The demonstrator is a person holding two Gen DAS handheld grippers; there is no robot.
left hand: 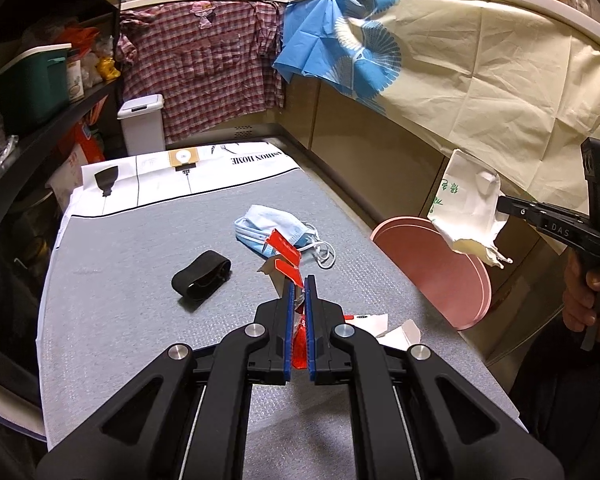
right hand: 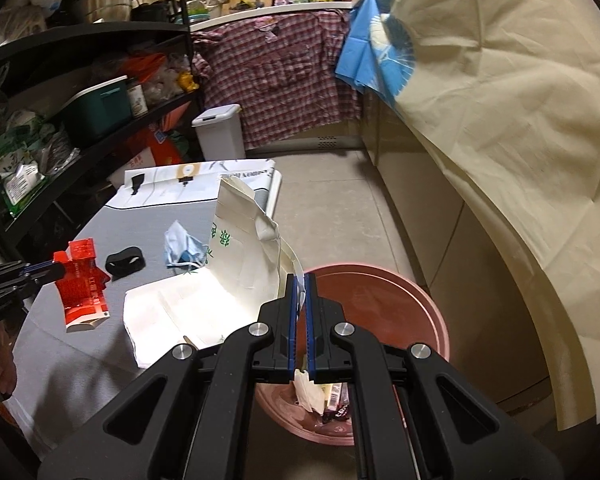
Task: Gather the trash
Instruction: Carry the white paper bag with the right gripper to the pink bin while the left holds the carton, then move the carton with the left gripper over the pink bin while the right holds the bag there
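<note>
My left gripper (left hand: 299, 280) is shut on a red flattened carton (left hand: 286, 258) and holds it above the grey table mat (left hand: 120, 280); the carton also shows in the right wrist view (right hand: 82, 288). My right gripper (right hand: 301, 278) is shut on a white paper bag with green print (right hand: 240, 264), held over the pink bin (right hand: 380, 300); the bag also shows in the left wrist view (left hand: 466, 208). A blue face mask (left hand: 272, 228) and a black band (left hand: 200, 276) lie on the mat.
The pink bin (left hand: 452, 264) stands on the floor right of the table and holds some wrappers (right hand: 328, 396). White paper (right hand: 172, 320) lies at the table's near edge. A white lidded bin (left hand: 142, 122) and black shelves (left hand: 40, 80) stand at the left. Cloth-draped counters run behind and to the right.
</note>
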